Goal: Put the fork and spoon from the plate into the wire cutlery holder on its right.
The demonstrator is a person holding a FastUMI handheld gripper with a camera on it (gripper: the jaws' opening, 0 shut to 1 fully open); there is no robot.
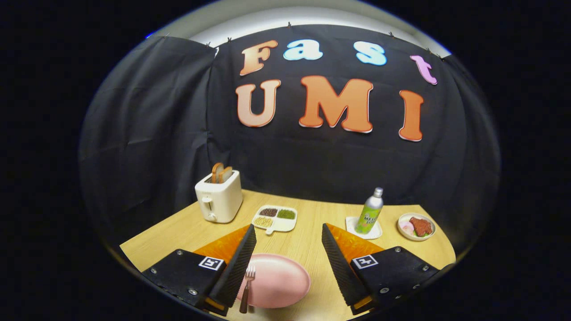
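Hovering wide apart, the tool [289, 232] frames the round pink plate [279, 281] on the wooden counter [308, 223]; a brown-handled metal fork [246, 285] lies on that plate's left side.

Left fingers [234, 263] hide the pink plate's [285, 278] near-left rim beside the fork [246, 285]

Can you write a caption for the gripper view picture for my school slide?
The open gripper hovers over a pink plate with a fork on it.
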